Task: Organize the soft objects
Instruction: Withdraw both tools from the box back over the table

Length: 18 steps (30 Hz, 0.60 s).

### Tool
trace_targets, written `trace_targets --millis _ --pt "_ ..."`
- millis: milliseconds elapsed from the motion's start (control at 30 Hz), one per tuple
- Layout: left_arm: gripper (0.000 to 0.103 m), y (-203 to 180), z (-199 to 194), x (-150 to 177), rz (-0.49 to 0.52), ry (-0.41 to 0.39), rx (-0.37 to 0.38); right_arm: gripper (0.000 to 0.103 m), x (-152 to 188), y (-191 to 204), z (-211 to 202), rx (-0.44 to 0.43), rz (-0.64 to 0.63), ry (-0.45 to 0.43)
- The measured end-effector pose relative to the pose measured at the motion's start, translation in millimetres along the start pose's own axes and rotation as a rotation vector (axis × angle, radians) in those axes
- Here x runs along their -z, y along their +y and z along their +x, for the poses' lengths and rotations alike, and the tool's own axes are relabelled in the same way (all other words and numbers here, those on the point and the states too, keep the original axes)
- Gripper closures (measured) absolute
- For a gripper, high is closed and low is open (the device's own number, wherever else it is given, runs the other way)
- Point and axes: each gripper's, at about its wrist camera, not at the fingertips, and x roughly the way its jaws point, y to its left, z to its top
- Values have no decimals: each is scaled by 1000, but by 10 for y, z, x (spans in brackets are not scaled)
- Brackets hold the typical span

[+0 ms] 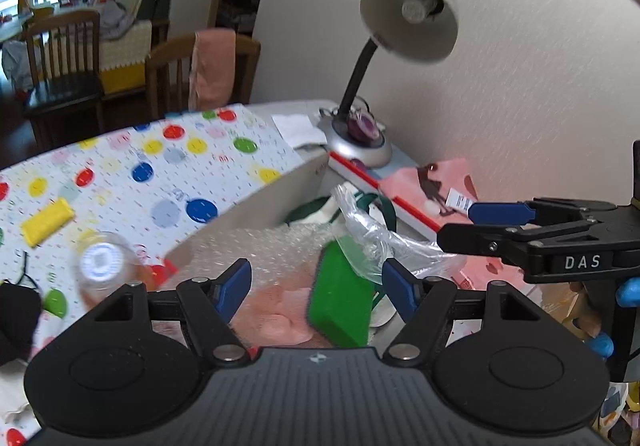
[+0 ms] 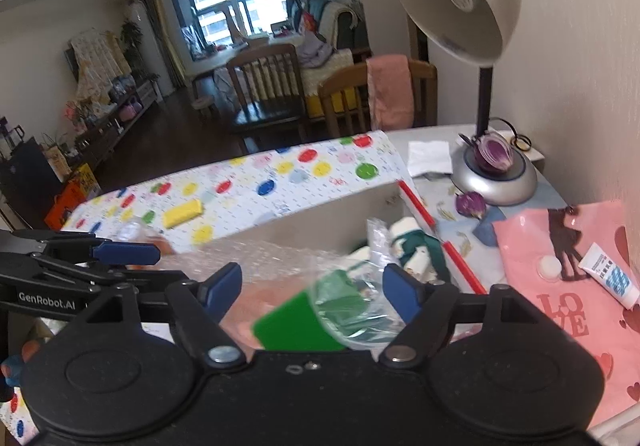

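Observation:
An open box (image 1: 256, 206) with a dotted lid (image 1: 132, 174) holds a green sponge (image 1: 340, 298), a pink cloth (image 1: 280, 310), bubble wrap (image 1: 272, 246) and a clear plastic bag (image 1: 372, 230). My left gripper (image 1: 316, 286) is open above the box, over the sponge (image 2: 296, 322). My right gripper (image 2: 312, 286) is also open above the same spot; it shows from the side in the left wrist view (image 1: 472, 224). A yellow sponge (image 1: 47, 221) lies on the lid, also in the right wrist view (image 2: 182, 213). Both grippers are empty.
A desk lamp (image 2: 472, 26) stands on a silver base (image 2: 496, 176) by the wall. A pink "LOVE" bag (image 2: 568, 286) with a small tube (image 2: 610, 274) lies at right. A clear bottle (image 1: 100, 266) rests on the lid. Chairs (image 2: 264, 86) stand beyond the table.

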Motion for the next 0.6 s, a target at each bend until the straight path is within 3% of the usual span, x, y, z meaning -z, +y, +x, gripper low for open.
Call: trace_targets --millis 133,500,567,600 --pt "22 138 -294 39 -2 -44 -16 18 15 236 -123 -15 -20 -26" --pt "14 812 -932 243 -44 -85 -54 7 205 1047 -147 -89 -85 -43" --pt "9 945 -1019 278 -40 -85 -60 5 240 1208 -121 -98 -100 -40" --pt "2 1000 -1061 301 -37 -86 -65 5 259 1288 -106 -102 -107 -38"
